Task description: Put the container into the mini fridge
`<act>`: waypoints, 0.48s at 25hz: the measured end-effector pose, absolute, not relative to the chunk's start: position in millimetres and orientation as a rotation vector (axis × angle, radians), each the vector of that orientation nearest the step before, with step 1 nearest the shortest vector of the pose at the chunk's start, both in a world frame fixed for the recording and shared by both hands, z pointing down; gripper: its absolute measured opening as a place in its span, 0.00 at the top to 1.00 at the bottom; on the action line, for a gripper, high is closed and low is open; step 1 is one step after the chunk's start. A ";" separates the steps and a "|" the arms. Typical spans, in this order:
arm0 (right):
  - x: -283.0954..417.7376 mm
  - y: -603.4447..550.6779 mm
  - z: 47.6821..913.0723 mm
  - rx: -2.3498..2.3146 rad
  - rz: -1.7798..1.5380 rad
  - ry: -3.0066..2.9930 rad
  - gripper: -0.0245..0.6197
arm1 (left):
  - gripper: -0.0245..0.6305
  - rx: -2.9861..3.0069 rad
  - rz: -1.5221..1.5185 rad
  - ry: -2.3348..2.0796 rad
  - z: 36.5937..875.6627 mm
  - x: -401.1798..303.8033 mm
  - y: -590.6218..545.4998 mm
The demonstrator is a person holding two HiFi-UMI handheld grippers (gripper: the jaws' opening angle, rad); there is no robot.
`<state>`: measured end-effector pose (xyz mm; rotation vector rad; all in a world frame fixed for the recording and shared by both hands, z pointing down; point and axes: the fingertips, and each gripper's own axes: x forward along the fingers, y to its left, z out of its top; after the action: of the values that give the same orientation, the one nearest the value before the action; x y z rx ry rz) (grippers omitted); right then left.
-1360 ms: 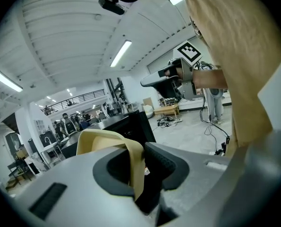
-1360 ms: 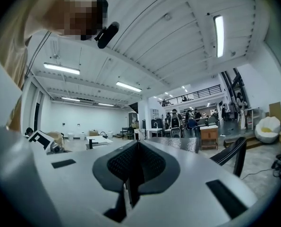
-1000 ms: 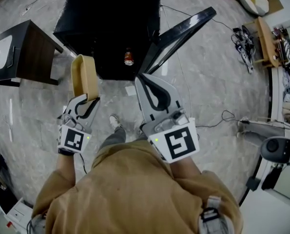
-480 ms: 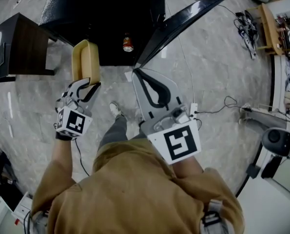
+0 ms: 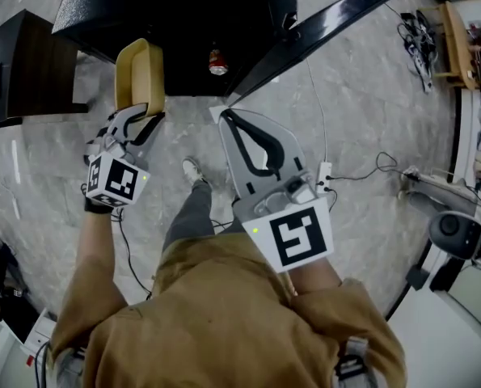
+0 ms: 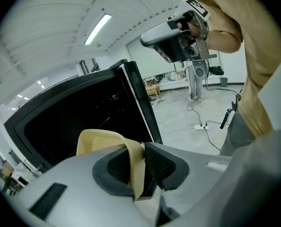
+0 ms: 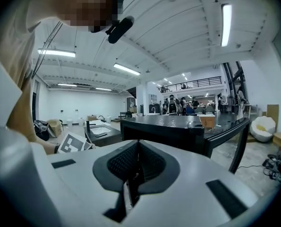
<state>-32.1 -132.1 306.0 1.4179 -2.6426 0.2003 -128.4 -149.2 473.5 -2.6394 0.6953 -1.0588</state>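
The container [image 5: 141, 75], a tan, rounded-edged tub, is up in the air just in front of the open mini fridge [image 5: 175, 6], carried by the left claw [image 5: 137, 126]. That claw is pinching one thin wall of the tub between its ribbed pads, as the left gripper view shows [image 6: 138, 160], with the rest of the container [image 6: 102, 143] sticking out past the tips. In the head view its long axis runs straight on from the claw toward the dark mouth of the fridge, so the opening lies directly ahead of the tub and somewhat lower. The left hand is the one placed to carry it in. The right claw [image 5: 222, 115] is pressed together on nothing [image 7: 136, 167] and hangs beside the lower edge of the door [image 5: 321, 31], which is swung wide to the right.

The fridge interior is nearly black. Only a red can [image 5: 217, 61] shows inside, near the door side, and I cannot make out shelves or how much free room lies beside it. The container's gripped end is hidden behind the claw body, and whether it has anything inside cannot be told.
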 end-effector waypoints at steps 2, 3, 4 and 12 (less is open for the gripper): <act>-37.2 -133.9 311.9 1.399 0.203 -2.647 0.96 | 0.85 -2.628 -1.093 0.670 482.6 -131.1 -153.9; -39.6 -134.8 313.8 1.392 0.204 -2.651 0.96 | 0.85 -2.616 -1.114 0.655 487.4 -132.3 -155.9; -41.6 -135.7 315.7 1.388 0.207 -2.653 0.96 | 0.85 -2.606 -1.131 0.641 492.0 -133.3 -157.9; -52.3 -148.7 343.4 1.383 0.258 -2.647 0.96 | 0.85 -2.592 -1.188 0.576 524.5 -136.4 -176.7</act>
<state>-52.3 -148.7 343.4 1.3825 -2.6474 0.2575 -136.4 -176.7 524.5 -2.5924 0.5762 -1.1881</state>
